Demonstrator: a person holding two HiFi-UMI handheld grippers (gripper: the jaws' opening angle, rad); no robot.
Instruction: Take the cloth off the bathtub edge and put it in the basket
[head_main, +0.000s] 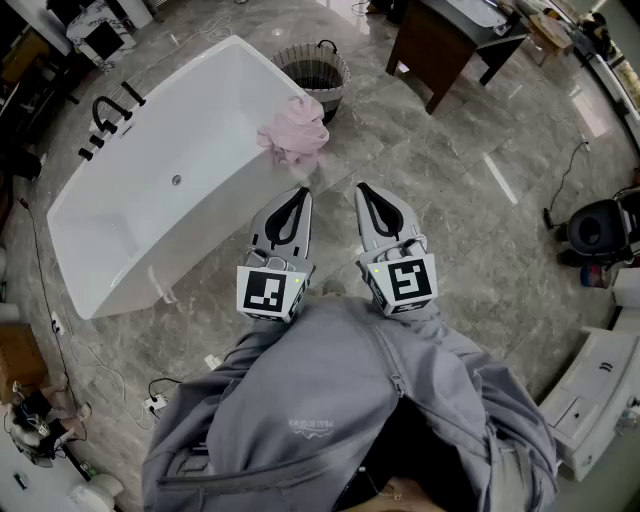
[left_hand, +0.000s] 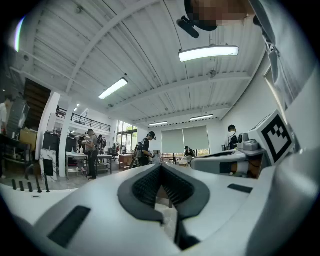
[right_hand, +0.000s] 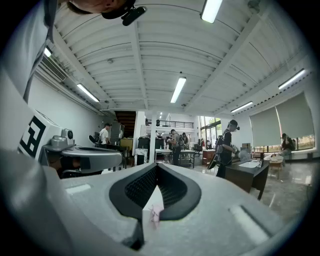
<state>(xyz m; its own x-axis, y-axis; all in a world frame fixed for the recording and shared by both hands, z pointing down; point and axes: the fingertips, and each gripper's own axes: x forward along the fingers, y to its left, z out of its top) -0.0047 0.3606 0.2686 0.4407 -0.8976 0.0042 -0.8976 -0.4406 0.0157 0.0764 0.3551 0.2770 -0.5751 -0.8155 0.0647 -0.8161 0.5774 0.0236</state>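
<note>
1. Since the cloth (head_main: 294, 132) is seen draped over the rim of the bathtub (head_main: 150, 150), at the corner nearest the basket (head_main: 310, 47), no part of the task can be judged as done; both the lifting and the dropping are left.
2. The left claw (head_main: 298, 192) is held level with its jaws pressed together tip to tip, and nothing is gripped between them.
3. The right claw (head_main: 362, 187) is likewise closed on nothing, and it is carried just beside the left one, with both tips aimed toward the cloth but well apart from it.
4. The basket is set on the floor (head_main: 450, 230) just beyond that same tub corner, so a short carry is judged to be all that will be needed once the cloth is lifted.
5. The cloth is pink, soft and bunched into loose folds, part of it hanging over the outer side of the rim; it is expected to sag and trail when raised.
6. The bathtub is a smooth, glossy white rectangular shell with a thin rim, and dark fittings (head_main: 108, 118) are mounted at its far long edge.
7. The basket is round, open-topped and woven, with a dark handle at its rim.
8. The floor is laid in polished grey, marble-like slabs.
9. Ribbed dark pads are seen lining the pale, rounded jaws of each claw.
</note>
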